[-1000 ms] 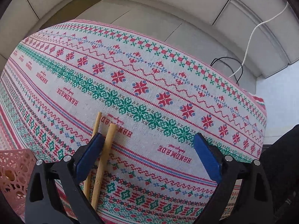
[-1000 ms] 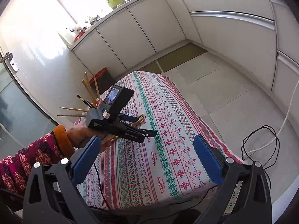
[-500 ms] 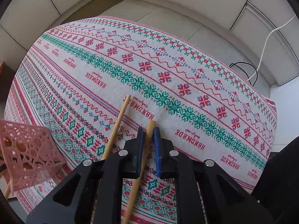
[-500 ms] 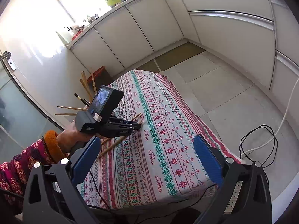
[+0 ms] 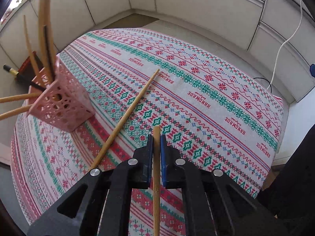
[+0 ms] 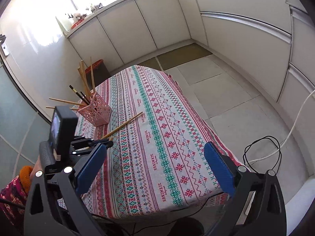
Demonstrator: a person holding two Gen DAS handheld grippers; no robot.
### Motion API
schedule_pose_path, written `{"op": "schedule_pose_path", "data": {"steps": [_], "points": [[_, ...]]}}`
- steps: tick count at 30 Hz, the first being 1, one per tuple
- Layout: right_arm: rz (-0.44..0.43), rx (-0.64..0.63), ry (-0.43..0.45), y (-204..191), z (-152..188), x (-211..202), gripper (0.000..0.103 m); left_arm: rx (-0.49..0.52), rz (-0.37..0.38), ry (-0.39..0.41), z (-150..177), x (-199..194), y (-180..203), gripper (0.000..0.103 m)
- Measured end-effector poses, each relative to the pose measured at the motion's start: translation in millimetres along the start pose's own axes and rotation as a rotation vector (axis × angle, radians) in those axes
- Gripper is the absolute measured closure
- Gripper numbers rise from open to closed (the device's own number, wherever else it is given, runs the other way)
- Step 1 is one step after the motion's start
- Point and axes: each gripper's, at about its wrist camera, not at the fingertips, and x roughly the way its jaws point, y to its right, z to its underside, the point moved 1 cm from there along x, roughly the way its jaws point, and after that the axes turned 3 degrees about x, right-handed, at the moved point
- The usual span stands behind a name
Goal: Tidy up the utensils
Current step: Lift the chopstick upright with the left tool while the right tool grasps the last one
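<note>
My left gripper (image 5: 156,140) is shut on a wooden chopstick (image 5: 156,177) and holds it above the patterned tablecloth (image 5: 196,98). A second wooden chopstick (image 5: 128,116) lies on the cloth, just left of it. A pink perforated holder (image 5: 63,106) with several chopsticks stands tilted at the left. In the right wrist view my right gripper (image 6: 155,169) is open and empty above the table's near end; the left gripper (image 6: 107,142), the holder (image 6: 96,111) and the lying chopstick (image 6: 126,123) show at the left.
The table (image 6: 157,137) stands in a kitchen with white cabinets (image 6: 137,19). A red bin (image 6: 98,68) sits on the floor behind the holder. A white cable (image 6: 295,127) and a black cable (image 6: 261,153) lie on the floor at the right.
My left gripper closed on one chopstick, lifted it and swung left, bringing the pink holder into view. The other chopstick stays on the cloth. My right gripper stays open.
</note>
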Motion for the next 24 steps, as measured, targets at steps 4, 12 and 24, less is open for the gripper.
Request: {"op": "schedule_pose_path", "data": {"steps": [4,12,24], "points": [[0.019,-0.03,-0.015,-13.6,2.2,9.6,0.007,-0.025,-0.041,0.051,7.8,-22.8,-10.6,0.097],[0.074,-0.04,-0.135,-37.5,3.6,51.4,0.007,-0.092,-0.12,0.148,28.9,-63.9,-28.7,0.097],[0.175,0.495,-0.392,-33.8,-29.0,172.0,0.02,-0.345,-0.226,0.41,63.3,-154.9,-88.5,0.097]]}}
